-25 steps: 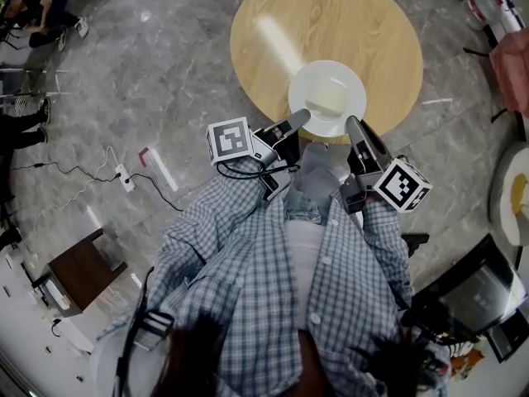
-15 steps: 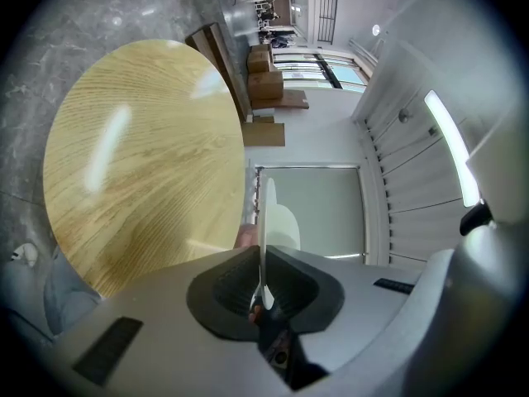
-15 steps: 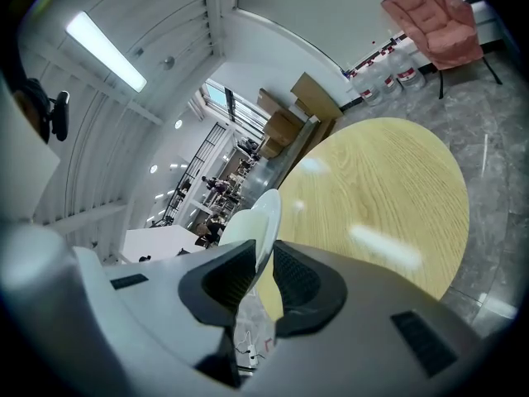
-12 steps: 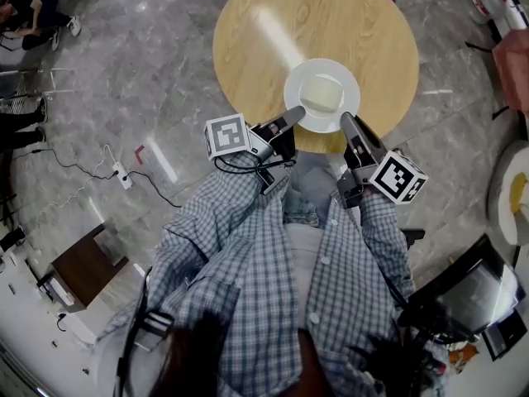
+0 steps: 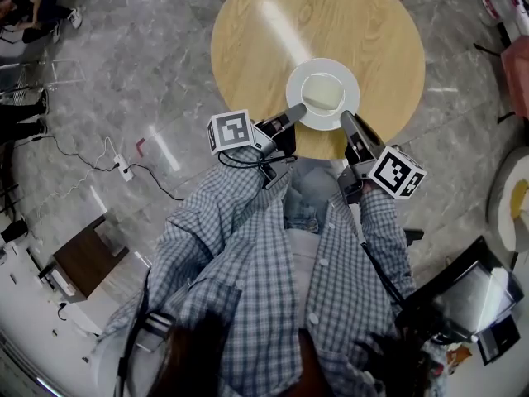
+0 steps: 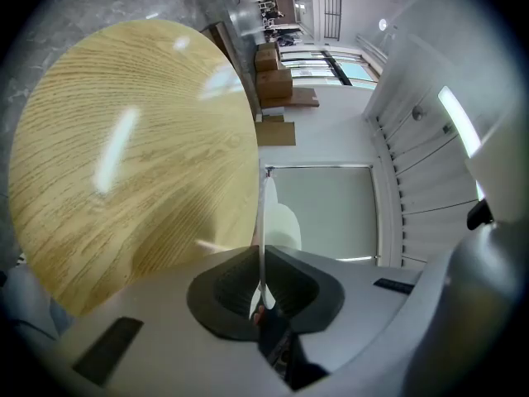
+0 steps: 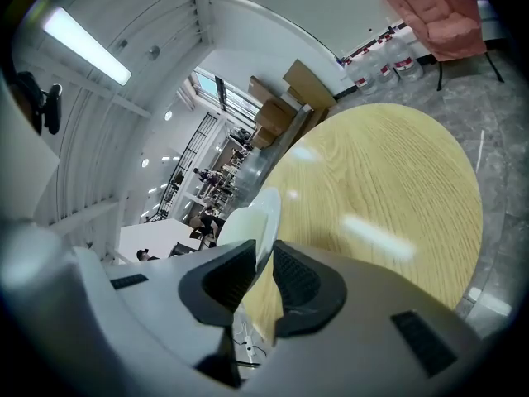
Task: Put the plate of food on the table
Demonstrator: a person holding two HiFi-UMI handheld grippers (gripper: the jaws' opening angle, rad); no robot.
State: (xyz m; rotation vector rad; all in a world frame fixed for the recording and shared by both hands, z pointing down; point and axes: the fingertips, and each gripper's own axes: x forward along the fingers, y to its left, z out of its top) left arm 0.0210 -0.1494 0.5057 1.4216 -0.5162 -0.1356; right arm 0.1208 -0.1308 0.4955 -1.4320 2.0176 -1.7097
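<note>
Nearest, my left tool (image 5: pixel 296 112) and right tool (image 5: pixel 347 119), each behind its cube (image 5: pixel 230 132) of square black-and-white markers, are clenched on opposite rims of the white plate (image 5: pixel 352 79). Pale food (image 5: pixel 322 94) lies centred on it, over the round wooden table's (image 5: pixel 314 23) near edge.

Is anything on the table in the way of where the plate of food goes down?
No, nothing visible is in the way. The round wooden table is bare all around the plate. The plate is over the table's near part, held at its rim by the left gripper and the right gripper.
</note>
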